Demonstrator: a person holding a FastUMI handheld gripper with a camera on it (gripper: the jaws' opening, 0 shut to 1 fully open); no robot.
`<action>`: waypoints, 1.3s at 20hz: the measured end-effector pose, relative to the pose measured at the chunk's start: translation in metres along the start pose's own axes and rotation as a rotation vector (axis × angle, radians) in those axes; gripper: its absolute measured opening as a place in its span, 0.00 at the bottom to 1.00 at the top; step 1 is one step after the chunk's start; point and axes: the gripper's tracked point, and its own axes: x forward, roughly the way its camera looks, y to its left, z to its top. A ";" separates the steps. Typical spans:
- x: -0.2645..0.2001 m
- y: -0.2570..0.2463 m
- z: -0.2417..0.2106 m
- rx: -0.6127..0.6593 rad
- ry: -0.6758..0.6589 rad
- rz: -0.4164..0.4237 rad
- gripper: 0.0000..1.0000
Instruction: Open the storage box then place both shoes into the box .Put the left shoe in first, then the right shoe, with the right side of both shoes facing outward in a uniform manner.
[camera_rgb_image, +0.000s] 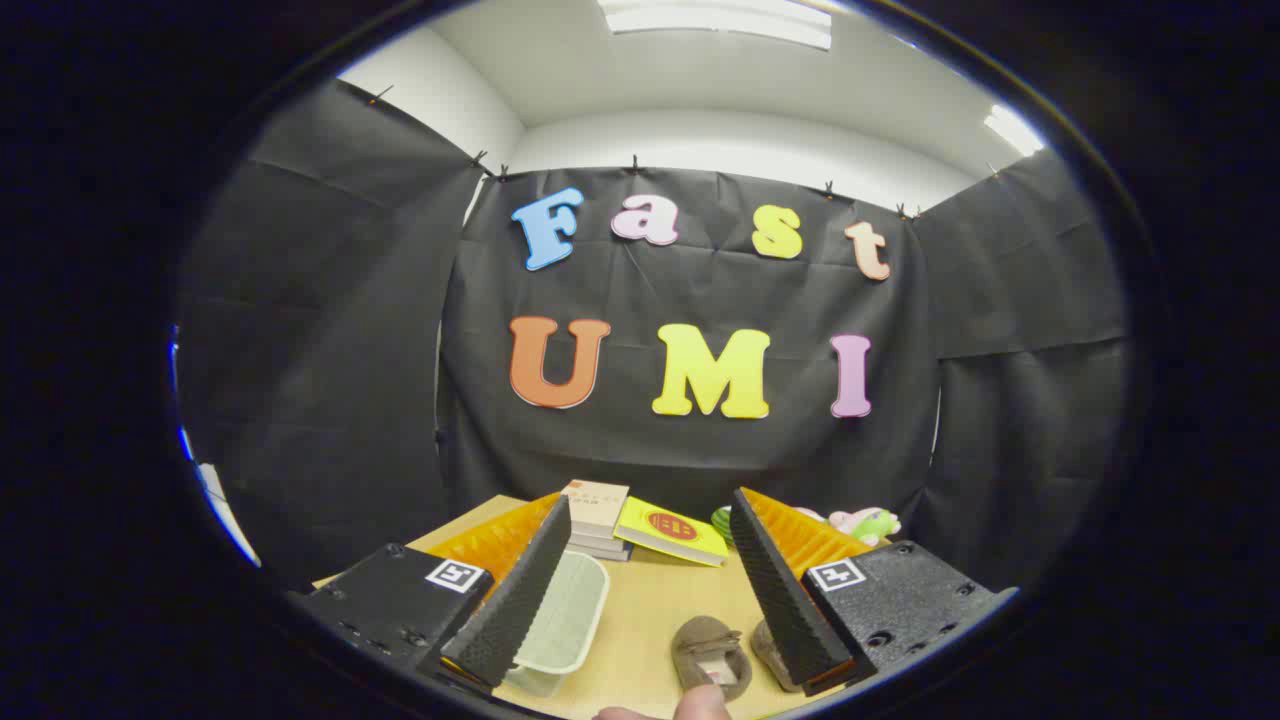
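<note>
gripper (640, 590) fingers spread wide, holding nothing, above the counter (650, 610), storage box (560, 620) near the left finger, two brown shoes (712, 655) near the right one, books (600, 520) farther back

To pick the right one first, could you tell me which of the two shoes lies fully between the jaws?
The shoe ahead of the fingertip, opening upward, lies between the open jaws; the other shoe is partly hidden behind one.

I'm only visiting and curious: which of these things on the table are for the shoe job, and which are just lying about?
For the job:
- storage box, pale, between the open fingers
- two brown shoes, just ahead of the fingers, one partly behind a finger
- gripper, open, holding nothing

Just lying about:
- stack of books
- yellow book
- plush toy, beyond the fingers
</note>
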 end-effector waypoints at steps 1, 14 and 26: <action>0.000 -0.001 0.000 0.006 0.008 0.003 1.00; 0.008 -0.003 0.004 0.021 -0.006 0.031 1.00; 0.019 0.002 -0.028 0.059 0.063 0.107 1.00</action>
